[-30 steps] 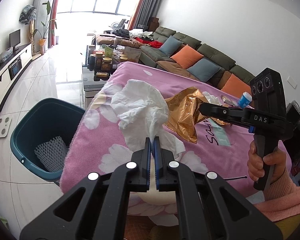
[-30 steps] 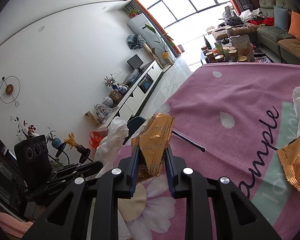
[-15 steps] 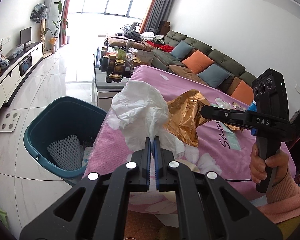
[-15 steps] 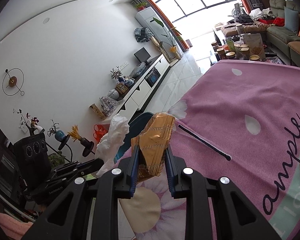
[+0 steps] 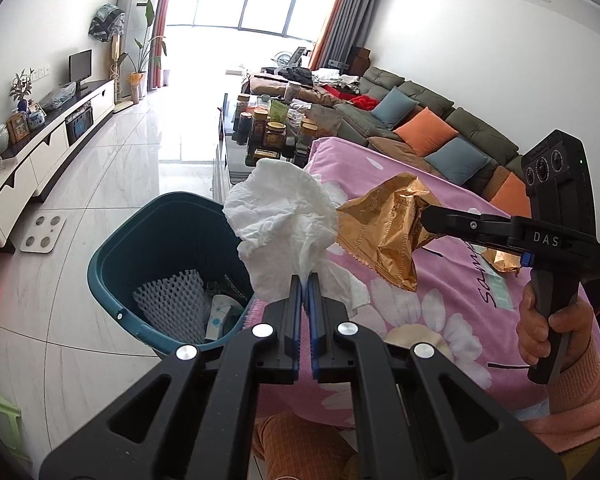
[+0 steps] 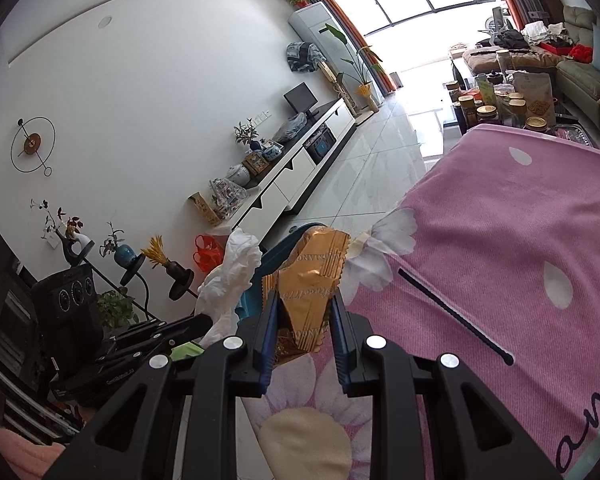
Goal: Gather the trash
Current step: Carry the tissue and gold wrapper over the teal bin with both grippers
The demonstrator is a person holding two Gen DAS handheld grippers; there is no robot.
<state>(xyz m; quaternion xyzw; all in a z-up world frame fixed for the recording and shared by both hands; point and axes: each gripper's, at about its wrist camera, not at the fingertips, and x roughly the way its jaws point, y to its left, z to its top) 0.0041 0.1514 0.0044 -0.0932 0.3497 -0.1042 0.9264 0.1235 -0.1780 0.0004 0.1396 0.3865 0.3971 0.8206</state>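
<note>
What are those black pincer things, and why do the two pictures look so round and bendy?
Those are two hand-held grippers, like big tongs. A person squeezes one in each hand; you can see a hand around one handle. Each gripper has its own wide-eyed camera looking along its fingers, which bends the room. One picture comes from the left gripper, the other from the right gripper. The left one is shut on a crumpled white tissue. The right one pinches a shiny gold wrapper. Below is a pink flowery blanket with a thin black stick lying on it. Beside the blanket stands a teal bin with some trash already inside, probably where both pieces will go.
</note>
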